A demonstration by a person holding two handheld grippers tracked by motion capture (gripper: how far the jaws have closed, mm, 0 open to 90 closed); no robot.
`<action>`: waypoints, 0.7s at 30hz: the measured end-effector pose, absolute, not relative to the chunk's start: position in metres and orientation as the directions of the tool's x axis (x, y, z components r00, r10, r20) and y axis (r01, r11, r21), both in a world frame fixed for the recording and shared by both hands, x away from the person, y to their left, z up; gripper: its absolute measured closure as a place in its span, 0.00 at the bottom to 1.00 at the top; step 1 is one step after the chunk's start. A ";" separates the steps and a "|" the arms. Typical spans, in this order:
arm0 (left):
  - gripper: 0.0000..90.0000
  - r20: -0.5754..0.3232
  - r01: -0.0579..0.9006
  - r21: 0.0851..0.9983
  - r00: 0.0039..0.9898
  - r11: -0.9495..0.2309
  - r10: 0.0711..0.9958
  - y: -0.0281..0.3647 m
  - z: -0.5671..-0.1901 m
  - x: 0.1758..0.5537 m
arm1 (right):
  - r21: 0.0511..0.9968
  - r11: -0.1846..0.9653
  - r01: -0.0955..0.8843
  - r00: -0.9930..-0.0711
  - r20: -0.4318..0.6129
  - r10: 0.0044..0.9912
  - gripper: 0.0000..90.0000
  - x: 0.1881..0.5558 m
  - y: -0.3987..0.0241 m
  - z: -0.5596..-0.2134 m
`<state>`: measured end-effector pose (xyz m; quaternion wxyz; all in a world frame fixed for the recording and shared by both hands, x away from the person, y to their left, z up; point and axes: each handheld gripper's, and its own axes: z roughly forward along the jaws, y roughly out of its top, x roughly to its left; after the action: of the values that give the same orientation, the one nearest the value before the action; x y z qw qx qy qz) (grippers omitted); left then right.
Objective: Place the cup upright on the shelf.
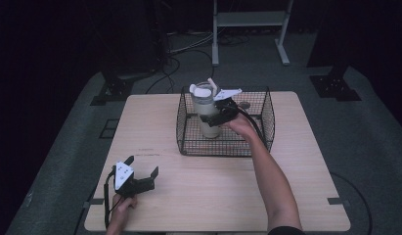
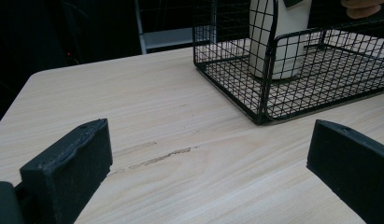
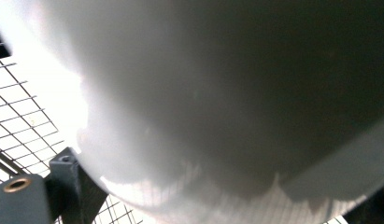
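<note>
Inside wire basket [image 1: 267,122], cream tumbler [image 1: 207,110].

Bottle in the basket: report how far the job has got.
Done: the cream bottle stands upright inside the wire basket. In hand: the right tool is closed around the bottle's body. The left tool rests open on the table, idle. Left, probably: letting go and pulling the right tool clear.

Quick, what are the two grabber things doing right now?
Left gripper: open, holding nothing, low over the table.
Right gripper: closed on the cream bottle, which stands upright inside the wire basket.
</note>
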<state>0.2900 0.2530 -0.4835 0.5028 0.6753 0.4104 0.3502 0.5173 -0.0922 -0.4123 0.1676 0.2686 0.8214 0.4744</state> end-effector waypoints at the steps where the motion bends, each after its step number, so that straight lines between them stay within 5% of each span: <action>1: 0.00 0.060 0.203 0.967 0.417 -0.157 0.907 0.253 -0.484 0.290 | 0.868 0.405 0.288 -0.798 -0.017 0.603 0.09 0.517 -0.093 -0.412; 21: 0.00 0.066 0.207 0.964 0.414 -0.164 0.908 0.253 -0.483 0.291 | 0.845 0.454 0.281 -0.800 -0.055 0.597 0.09 0.508 -0.108 -0.413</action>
<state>0.2906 0.2529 -0.4834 0.4984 0.6773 0.4116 0.3515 0.5083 -0.1085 -0.4131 0.1750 0.2631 0.8346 0.4512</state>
